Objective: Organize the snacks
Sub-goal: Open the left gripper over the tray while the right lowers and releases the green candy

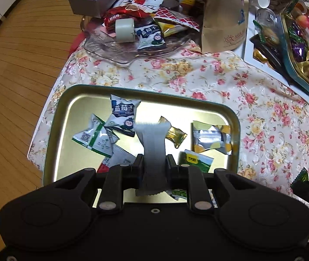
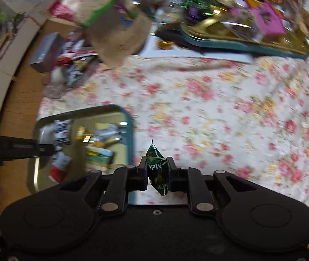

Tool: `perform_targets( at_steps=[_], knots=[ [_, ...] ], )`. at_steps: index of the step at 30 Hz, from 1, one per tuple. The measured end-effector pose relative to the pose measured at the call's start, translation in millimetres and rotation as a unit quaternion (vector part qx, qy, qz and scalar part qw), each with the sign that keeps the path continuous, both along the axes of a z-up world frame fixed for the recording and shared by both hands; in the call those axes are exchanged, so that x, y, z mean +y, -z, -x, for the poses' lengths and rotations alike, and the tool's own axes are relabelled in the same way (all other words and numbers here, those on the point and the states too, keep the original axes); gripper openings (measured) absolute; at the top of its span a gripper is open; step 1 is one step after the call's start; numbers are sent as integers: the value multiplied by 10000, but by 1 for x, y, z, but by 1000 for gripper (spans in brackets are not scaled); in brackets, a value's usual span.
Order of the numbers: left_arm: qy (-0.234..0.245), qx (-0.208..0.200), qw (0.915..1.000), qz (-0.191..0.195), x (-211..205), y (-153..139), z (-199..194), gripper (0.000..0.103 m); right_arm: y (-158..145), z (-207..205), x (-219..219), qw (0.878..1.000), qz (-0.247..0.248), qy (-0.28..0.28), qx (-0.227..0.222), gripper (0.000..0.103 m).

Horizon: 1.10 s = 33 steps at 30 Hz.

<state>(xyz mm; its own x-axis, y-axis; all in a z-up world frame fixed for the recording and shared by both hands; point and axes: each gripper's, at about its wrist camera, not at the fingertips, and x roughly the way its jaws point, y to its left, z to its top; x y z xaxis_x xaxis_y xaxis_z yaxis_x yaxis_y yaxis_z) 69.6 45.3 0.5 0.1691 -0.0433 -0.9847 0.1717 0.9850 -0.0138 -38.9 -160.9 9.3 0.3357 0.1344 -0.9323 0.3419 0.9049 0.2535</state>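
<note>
**Both grippers loaded, tin partly filled**

Your left gripper (image 1: pixel 154 163) was closed on a grey packet (image 1: pixel 153 150), and it held the packet above the near part of the gold tin (image 1: pixel 52 130). The packet stood upright between the fingers, its top flared out over the snacks below. Your right gripper (image 2: pixel 157 167) was closed on a green candy (image 2: pixel 157 169) and hovered over the floral cloth (image 2: pixel 219 108), just beside the right edge of the tin. The right view was blurred, so finer detail there I cannot give.

Several snacks already lay in the tin: a blueberry packet (image 1: pixel 124 117), a green-white packet (image 1: pixel 93 137), a gold candy (image 1: pixel 175 134), a yellow-grey packet (image 1: pixel 211 139) and some more, partly hidden by the gripper. So I judge that the sorting was well started but far from finished. The two held pieces were not yet released. Many wrapped snacks remained in the glass dish (image 1: pixel 115 54) at the far side, and more filled the second tin (image 1: pixel 293 74) at the right.
</note>
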Motion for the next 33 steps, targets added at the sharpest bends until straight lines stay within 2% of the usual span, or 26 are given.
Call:
perform_targets(
  at_steps=[3,7,11,13,14,15,19,25,33],
  knots=[
    [-37,-94,9999,65,8,-5,-2,34,-8,-9,24,9995,-135,-241,-144,18],
    [-227,-163,9996,99,16,-11,-4,34,-13,-17,54,9979,-310,-512,-252,18],
    [-339,-85,9994,88,20,-9,-5,34,-14,-21,80,9959,-266,-795,-348,18],
    [-354,-8,9993,141,22,-7,-6,34,-15,-22,90,9945,-271,-915,-421,25],
    [-363,27,9992,182,23,-6,-6,34,-16,-22,96,9940,-276,-952,-469,31],
    [-377,49,9990,217,24,-6,-6,34,-16,-22,99,9933,-306,-1000,-496,43],
    [-391,39,9989,245,26,-7,-5,34,-20,-20,106,9913,-383,-1142,-523,44],
    [-289,37,9992,260,21,-8,-1,34,-13,-20,97,9956,-179,-868,-305,44],
    [-96,-113,9999,-67,11,-4,7,34,1,-20,86,9988,181,-454,-26,44]
  ],
)
